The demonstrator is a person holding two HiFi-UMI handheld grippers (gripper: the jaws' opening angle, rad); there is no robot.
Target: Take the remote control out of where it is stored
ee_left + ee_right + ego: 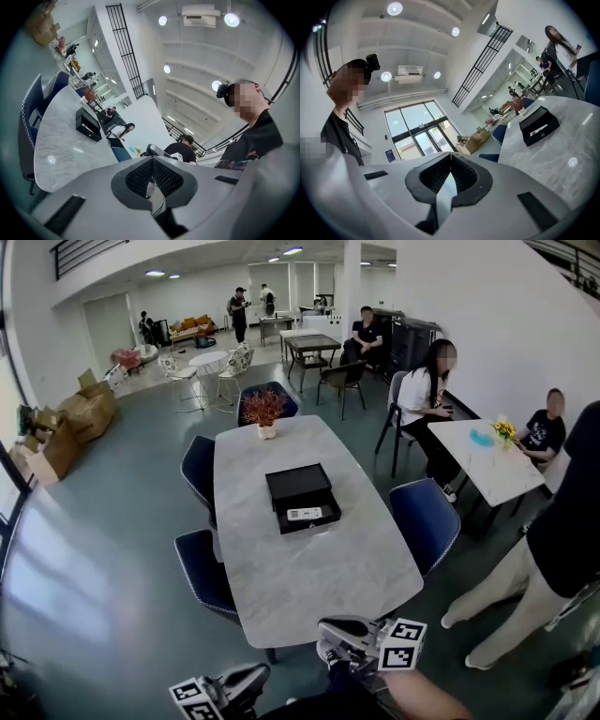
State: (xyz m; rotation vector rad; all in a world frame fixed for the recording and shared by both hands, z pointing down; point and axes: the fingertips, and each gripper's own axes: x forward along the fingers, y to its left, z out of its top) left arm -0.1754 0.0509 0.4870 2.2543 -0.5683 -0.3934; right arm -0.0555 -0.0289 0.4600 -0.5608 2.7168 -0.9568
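Observation:
A black storage box (298, 485) stands mid-table on the marble table (309, 587), its drawer (309, 518) pulled out toward me. A white remote control (304, 514) lies in the drawer. Both grippers hover off the table's near edge, well short of the box. My left gripper (251, 675) is at the bottom left, my right gripper (330, 625) just right of it. In the left gripper view the left gripper (153, 158) has its pads together with nothing between them, and the box (88, 124) is far off. The right gripper (450, 153) is shut and empty, with the box (539, 124) to its right.
A vase of dried flowers (265, 412) stands at the table's far end. Blue chairs (424, 518) flank the table on both sides. A person (553, 559) stands close at the right. Seated people and a second table (492, 465) lie beyond. Cardboard boxes (84, 413) sit at the far left.

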